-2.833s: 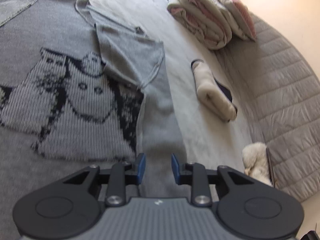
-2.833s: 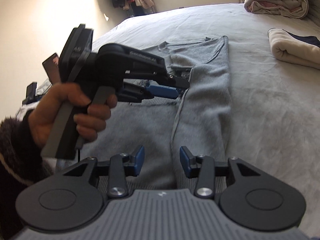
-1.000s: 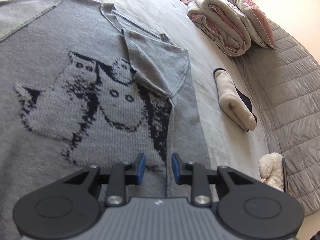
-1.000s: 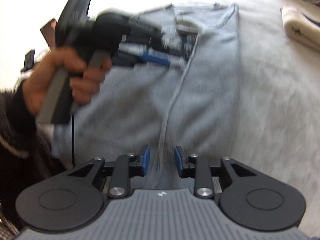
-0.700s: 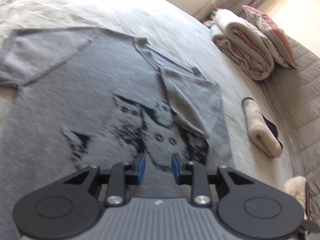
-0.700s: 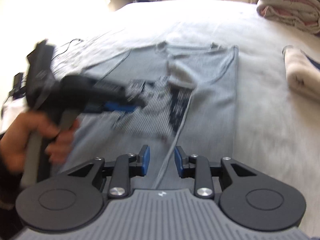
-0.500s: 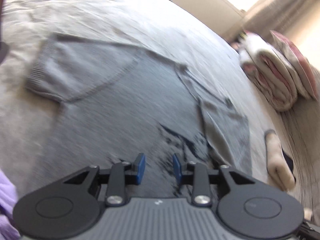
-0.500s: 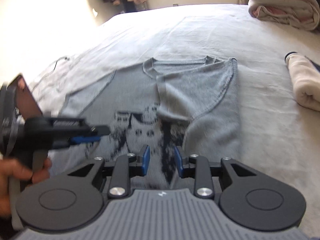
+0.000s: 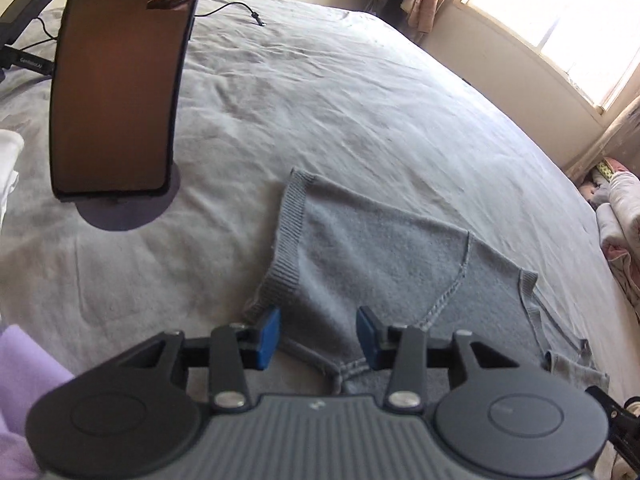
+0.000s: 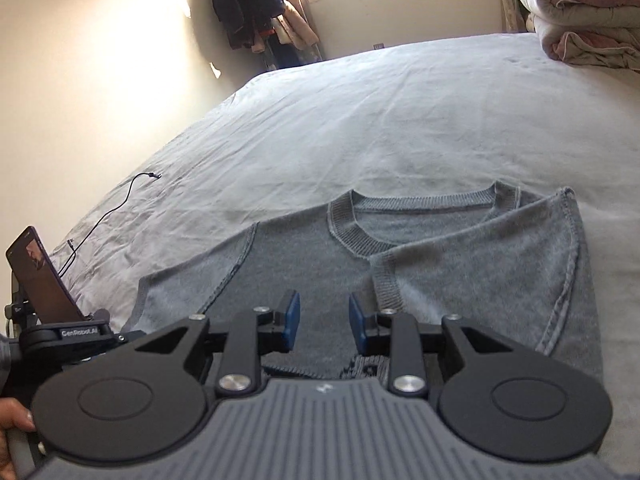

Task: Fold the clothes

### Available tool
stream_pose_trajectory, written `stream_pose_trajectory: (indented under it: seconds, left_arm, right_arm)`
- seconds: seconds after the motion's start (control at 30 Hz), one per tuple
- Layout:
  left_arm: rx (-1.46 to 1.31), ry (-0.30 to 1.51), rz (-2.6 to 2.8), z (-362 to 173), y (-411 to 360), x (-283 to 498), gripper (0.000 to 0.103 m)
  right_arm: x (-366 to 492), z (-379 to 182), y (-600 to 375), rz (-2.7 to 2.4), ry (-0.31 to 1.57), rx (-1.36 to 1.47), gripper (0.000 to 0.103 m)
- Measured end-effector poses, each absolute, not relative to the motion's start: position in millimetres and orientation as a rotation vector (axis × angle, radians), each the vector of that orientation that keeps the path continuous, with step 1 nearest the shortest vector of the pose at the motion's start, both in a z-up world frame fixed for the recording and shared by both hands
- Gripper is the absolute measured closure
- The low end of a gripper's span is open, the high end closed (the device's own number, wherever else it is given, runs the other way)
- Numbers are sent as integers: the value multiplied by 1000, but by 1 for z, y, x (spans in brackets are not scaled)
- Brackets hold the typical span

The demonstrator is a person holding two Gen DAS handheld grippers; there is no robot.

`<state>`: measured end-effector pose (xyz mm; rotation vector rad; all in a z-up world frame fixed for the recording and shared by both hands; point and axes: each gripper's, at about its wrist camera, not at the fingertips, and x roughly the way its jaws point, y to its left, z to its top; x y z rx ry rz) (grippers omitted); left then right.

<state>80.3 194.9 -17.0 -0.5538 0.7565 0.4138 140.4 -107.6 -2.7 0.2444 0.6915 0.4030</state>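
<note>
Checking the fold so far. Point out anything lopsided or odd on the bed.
The grey sweater is lopsided: one sleeve is folded in across the chest, while the other sleeve still lies spread out on the bedsheet. A loose black cable trails nearby.

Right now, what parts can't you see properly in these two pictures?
- Sweater picture: right wrist view, the right gripper body covers nearly all of it.
- Sweater hem: both views, cut off behind the grippers.
- Phone screen: left wrist view, too dark and glary to read; its top runs off the edge.
- Left gripper: right wrist view, mostly hidden at the left edge.
- Blankets: right wrist view, cut by the right edge.
</note>
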Motion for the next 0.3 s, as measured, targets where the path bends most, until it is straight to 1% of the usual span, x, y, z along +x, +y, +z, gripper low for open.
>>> stream_pose_trajectory:
  seconds: [0.07,0.1,0.13,0.2,0.3]
  left_arm:
    - [-520,739,453,-16,197,82,58]
    - [-498,731,477,-17,198,82,54]
    - [-470,725,507,-18,199,84,52]
    - [-426,719,546,-22,203,86,52]
    - [-407,715,550,-28,205,93,53]
  right_arm:
    - [143,-9,-113,377,662,234,72]
    - [144,-13,-118,364,643,240,72]
    - [143,-18,-123,353,626,249,72]
    - [141,-33,-136,344,596,291,72]
    - [155,-56,-145,354,675,331,71]
